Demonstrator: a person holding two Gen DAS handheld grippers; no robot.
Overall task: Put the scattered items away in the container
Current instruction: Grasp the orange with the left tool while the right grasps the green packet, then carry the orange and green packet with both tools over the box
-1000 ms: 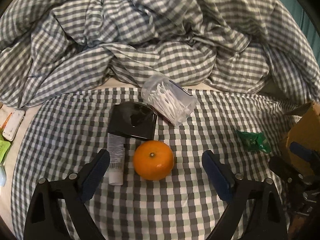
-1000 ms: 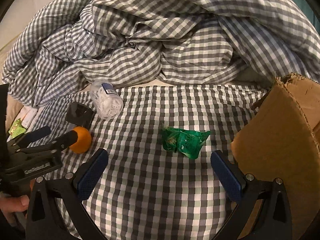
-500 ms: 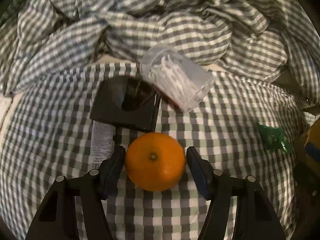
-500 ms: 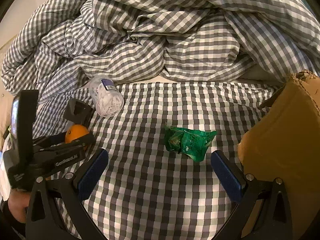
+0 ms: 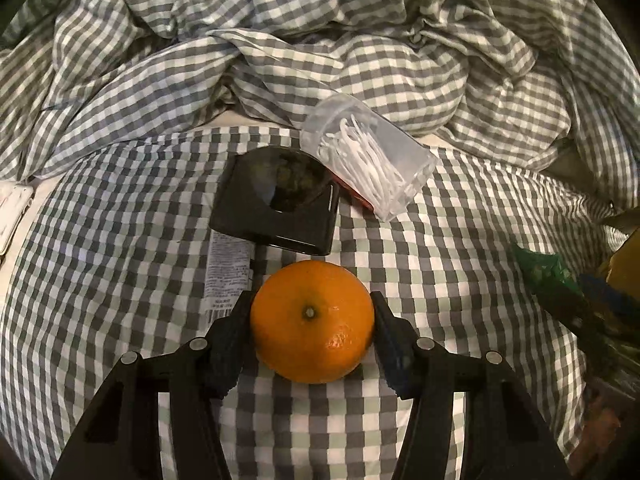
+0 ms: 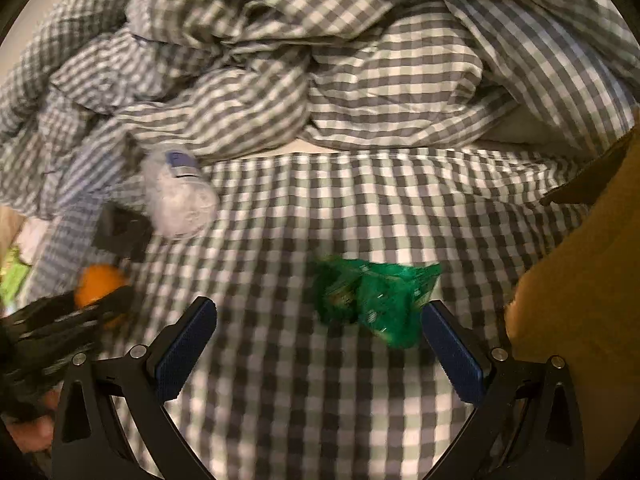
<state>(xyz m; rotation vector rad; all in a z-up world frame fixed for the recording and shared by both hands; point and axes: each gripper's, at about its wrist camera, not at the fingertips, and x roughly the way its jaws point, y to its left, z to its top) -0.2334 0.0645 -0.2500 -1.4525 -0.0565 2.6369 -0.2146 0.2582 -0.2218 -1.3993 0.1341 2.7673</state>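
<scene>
An orange (image 5: 312, 320) lies on the checked bedsheet (image 5: 120, 280), and my left gripper (image 5: 311, 300) is shut on it, one pad pressed against each side. The right wrist view shows the same orange (image 6: 98, 284) at far left, held by the blurred left gripper (image 6: 80, 312). My right gripper (image 6: 319, 306) is open just above the sheet. A crumpled green packet (image 6: 372, 300) lies in front of it, close to the right finger and untouched. The brown cardboard box (image 6: 580, 300) stands at the right edge.
Just beyond the orange are a black square case (image 5: 276, 208), a white tube (image 5: 226, 272) and a clear tub of white picks (image 5: 368, 168) lying on its side. A bunched checked duvet (image 5: 280, 40) fills the back. A white item (image 5: 12, 208) lies at far left.
The left gripper came down over the orange and its jaws closed from wide apart onto the fruit's sides. The right gripper moved closer to the green packet, still open.
</scene>
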